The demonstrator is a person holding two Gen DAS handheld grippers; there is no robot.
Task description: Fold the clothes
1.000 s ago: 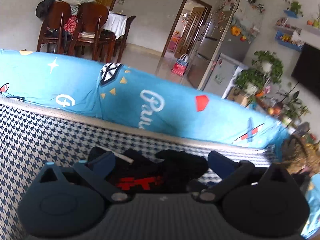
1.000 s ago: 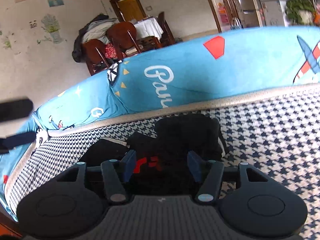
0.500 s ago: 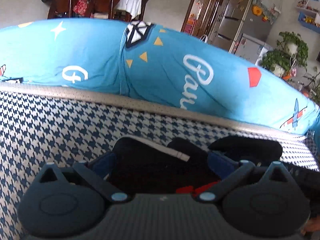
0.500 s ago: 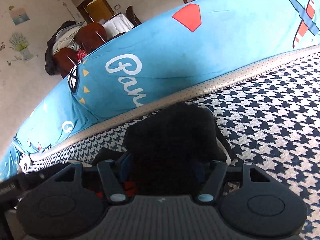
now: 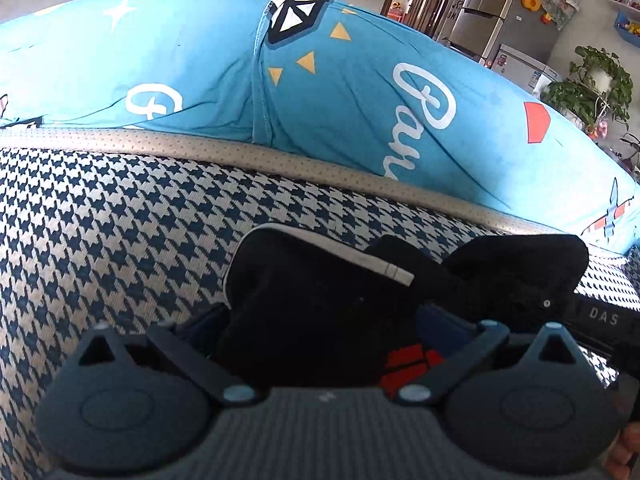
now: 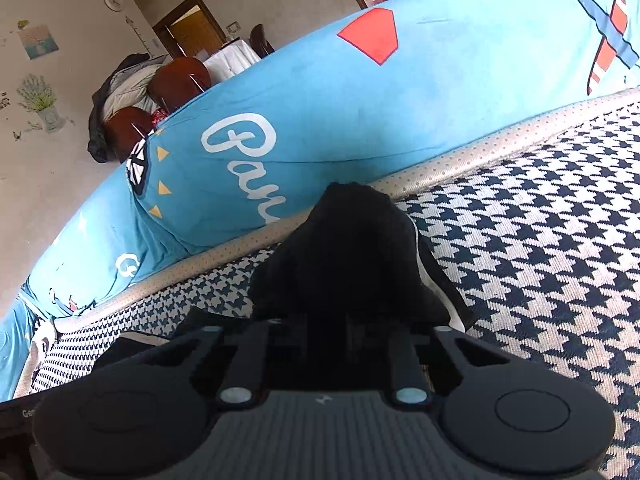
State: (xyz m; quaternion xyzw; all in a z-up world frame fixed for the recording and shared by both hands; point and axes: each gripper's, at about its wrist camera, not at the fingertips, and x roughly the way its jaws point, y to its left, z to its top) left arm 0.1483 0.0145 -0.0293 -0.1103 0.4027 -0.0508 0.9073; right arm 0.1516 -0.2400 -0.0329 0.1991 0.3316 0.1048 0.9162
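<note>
Left wrist view: black garment (image 5: 320, 312) bunched on the houndstooth surface (image 5: 100, 232), filling the lower middle of the frame.
Garment details: white trim band (image 5: 340, 248) along its upper edge at 12 o'clock; red print (image 5: 412, 364) showing at 4 o'clock, just beside the right finger.
Left gripper (image 5: 320, 324): jaws wide, black cloth lying between the blue pads; whether the pads press on it cannot be told.
Change, left: 1 second ago the garment was a small patch with the red print central; now it looms larger and the print sits off to the right.
Right wrist view: garment (image 6: 348, 260) rises as a dark hump from 6 o'clock toward 12 o'clock, white edge at 3 o'clock.
Right gripper (image 6: 324, 332): jaws closing to a narrow gap, black cloth pinched between the fingers.
Change, right: fingers stood clearly apart 1 second ago; now they are drawn together under the fabric.
Surroundings: beige piping (image 5: 280, 160) borders the houndstooth; blue printed cover (image 5: 360, 92) behind it at 12 o'clock.
Far room: wooden chairs (image 6: 176, 80) at 10 o'clock in the right view; fridge (image 5: 504, 12) at 1 o'clock in the left.
</note>
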